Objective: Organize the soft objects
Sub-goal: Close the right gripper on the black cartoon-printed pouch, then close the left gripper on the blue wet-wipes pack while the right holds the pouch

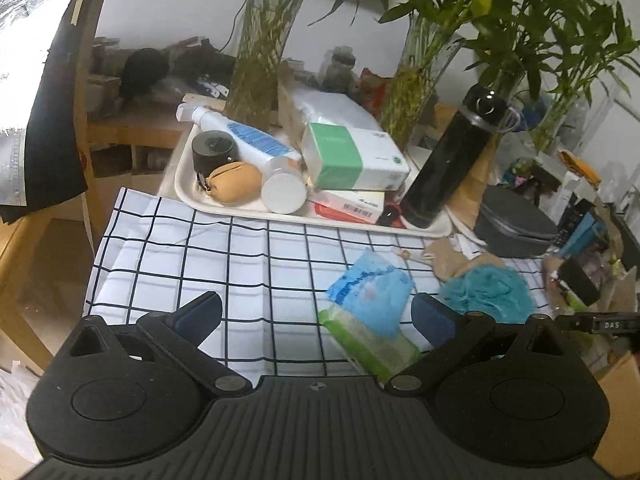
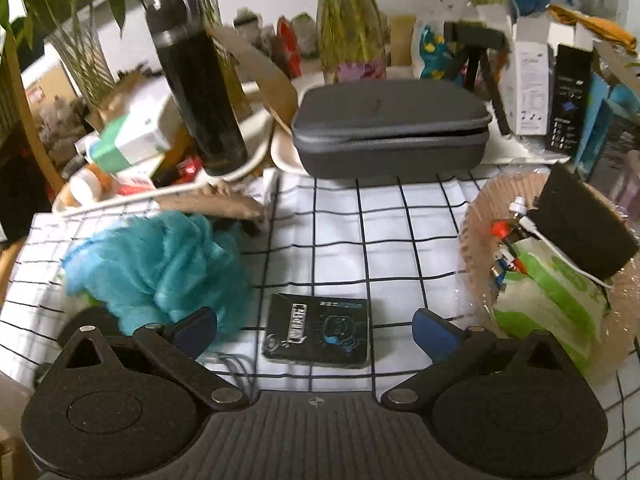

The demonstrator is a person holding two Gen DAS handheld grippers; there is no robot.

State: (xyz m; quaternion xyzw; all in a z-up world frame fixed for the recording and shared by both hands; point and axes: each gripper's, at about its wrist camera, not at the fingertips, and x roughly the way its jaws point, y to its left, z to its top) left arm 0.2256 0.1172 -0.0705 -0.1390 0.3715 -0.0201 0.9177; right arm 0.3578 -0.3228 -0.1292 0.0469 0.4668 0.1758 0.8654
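Note:
A teal mesh bath pouf [image 2: 160, 264] lies on the checked cloth [image 2: 400, 232]; it also shows in the left wrist view [image 1: 488, 292]. A blue and green tissue pack [image 1: 368, 312] lies on the cloth just inside my left gripper's right finger. My left gripper [image 1: 316, 316] is open and empty above the cloth [image 1: 200, 256]. My right gripper [image 2: 316, 328] is open and empty, with a small black packet [image 2: 320, 336] lying between its fingers and the pouf by its left finger. A beige cloth piece [image 2: 216, 204] lies behind the pouf.
A white tray [image 1: 188, 196] holds a tan pouch [image 1: 236, 182], a bottle, boxes and a black flask [image 1: 452, 156]. A grey zip case [image 2: 392, 128] stands at the back. A woven basket [image 2: 480, 220] at right holds a green pack [image 2: 552, 292] and a black sponge. Plant vases stand behind.

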